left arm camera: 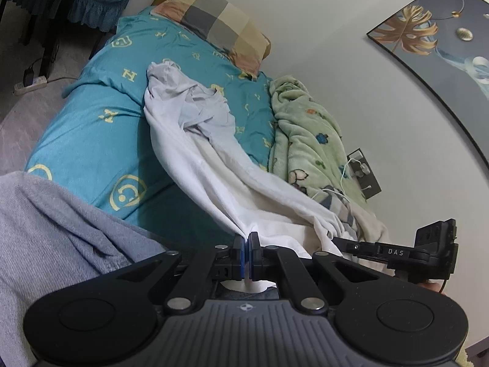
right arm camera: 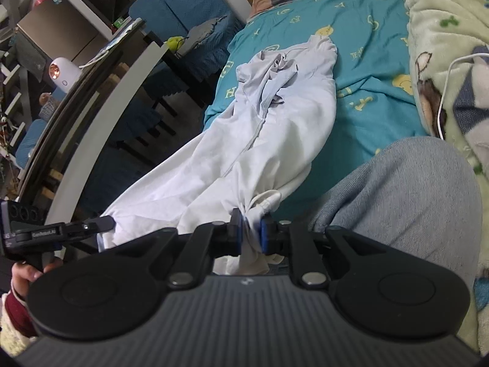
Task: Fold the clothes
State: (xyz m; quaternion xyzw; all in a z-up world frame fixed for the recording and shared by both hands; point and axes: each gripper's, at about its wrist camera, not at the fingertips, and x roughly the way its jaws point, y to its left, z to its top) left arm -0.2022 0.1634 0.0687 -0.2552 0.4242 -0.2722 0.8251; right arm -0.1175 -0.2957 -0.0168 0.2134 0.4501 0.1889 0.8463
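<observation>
Left claw (left arm camera: 247,238) clamped on white shirt (left arm camera: 195,140), right claw (right arm camera: 250,229) likewise, hem hidden.

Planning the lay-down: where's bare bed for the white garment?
Free: teal duvet between the white garment and the bed's floor-side edge, and below the checked pillow. Crowded: wall side, under the green fleece blanket and charging cable. Both tools grip the garment's near end.

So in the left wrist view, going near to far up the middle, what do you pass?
Left tongs shut on the white garment → teal bedspread → checked pillow.
</observation>
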